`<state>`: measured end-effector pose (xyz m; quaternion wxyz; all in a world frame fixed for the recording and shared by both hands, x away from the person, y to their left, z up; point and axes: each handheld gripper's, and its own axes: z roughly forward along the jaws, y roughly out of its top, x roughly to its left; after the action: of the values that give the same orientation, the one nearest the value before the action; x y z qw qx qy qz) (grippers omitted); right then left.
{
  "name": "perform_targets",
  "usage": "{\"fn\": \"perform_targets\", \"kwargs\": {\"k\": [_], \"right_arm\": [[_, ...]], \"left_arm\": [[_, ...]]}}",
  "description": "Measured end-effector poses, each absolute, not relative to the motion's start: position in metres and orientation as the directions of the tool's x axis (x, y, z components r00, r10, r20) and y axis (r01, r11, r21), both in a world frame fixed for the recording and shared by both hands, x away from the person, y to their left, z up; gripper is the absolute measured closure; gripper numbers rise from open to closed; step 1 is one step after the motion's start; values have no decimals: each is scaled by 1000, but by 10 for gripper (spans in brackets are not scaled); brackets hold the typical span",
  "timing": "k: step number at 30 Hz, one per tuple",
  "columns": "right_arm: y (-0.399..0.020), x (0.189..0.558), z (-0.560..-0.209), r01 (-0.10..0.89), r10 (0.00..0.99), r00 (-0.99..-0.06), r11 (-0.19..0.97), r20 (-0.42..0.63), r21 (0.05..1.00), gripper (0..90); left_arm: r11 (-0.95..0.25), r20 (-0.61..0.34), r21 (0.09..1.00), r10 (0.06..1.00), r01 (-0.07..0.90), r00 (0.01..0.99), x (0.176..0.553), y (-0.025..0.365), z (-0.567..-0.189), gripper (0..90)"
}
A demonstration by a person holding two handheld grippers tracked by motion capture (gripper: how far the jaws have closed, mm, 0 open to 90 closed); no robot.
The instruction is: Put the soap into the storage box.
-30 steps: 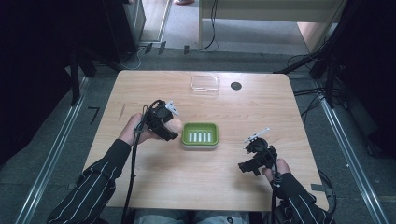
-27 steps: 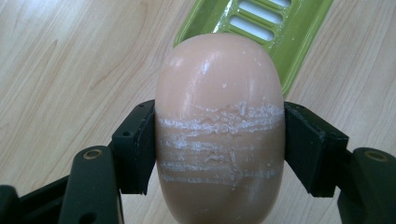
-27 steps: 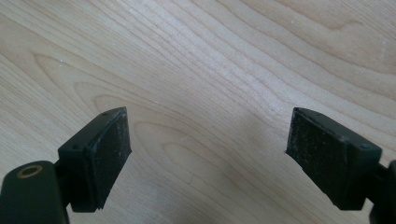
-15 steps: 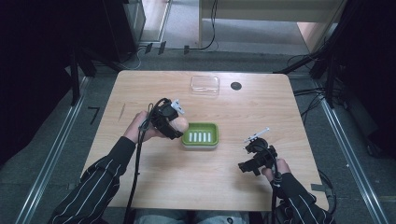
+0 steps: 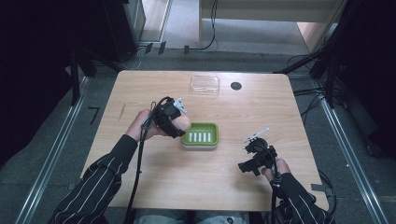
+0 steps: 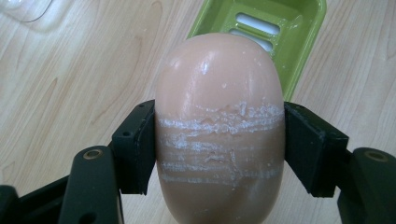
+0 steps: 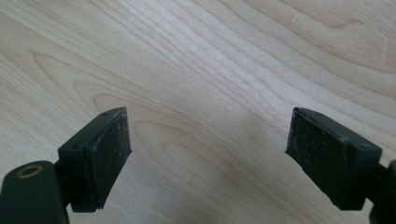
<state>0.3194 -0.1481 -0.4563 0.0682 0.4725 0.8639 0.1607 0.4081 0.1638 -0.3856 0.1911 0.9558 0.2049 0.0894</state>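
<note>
The wooden bench (image 5: 154, 186) spreads wide in front of you, with bare wood across the near half and along both side edges. Your left forearm, in a striped sleeve, angles in from the lower left and carries your left hand-held gripper (image 5: 180, 122) above the bench's middle, just left of the green soap dish (image 5: 211, 138). Your right arm comes in from the lower right corner, and your right hand-held gripper (image 5: 246, 157) sits low near the bench's right front, well apart from the dish, with open wood all around it.

At the far edge lies a clear plastic lid (image 5: 205, 85), with a small dark disc (image 5: 236, 86) just beside it; both are well apart from your hands.

The slotted dish lies flat and holds nothing, with free room on its near and right sides.

Your left hand-held gripper (image 6: 219, 140) is clamped on the peach-coloured soap bar (image 6: 219, 126), pads pressing its two long sides; the bar hangs over the bench right at the dish's corner. Your right hand-held gripper (image 7: 208, 154) has its jaws wide apart over bare wood.
</note>
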Motion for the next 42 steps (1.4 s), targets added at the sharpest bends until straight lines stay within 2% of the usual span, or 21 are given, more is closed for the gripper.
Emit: {"fn": "perform_targets", "kwargs": {"k": [42], "right_arm": [[-150, 319, -458, 801, 844, -536, 497, 30, 334, 141]], "left_arm": [[-870, 116, 414, 344, 269, 932, 417, 134, -396, 337]]}}
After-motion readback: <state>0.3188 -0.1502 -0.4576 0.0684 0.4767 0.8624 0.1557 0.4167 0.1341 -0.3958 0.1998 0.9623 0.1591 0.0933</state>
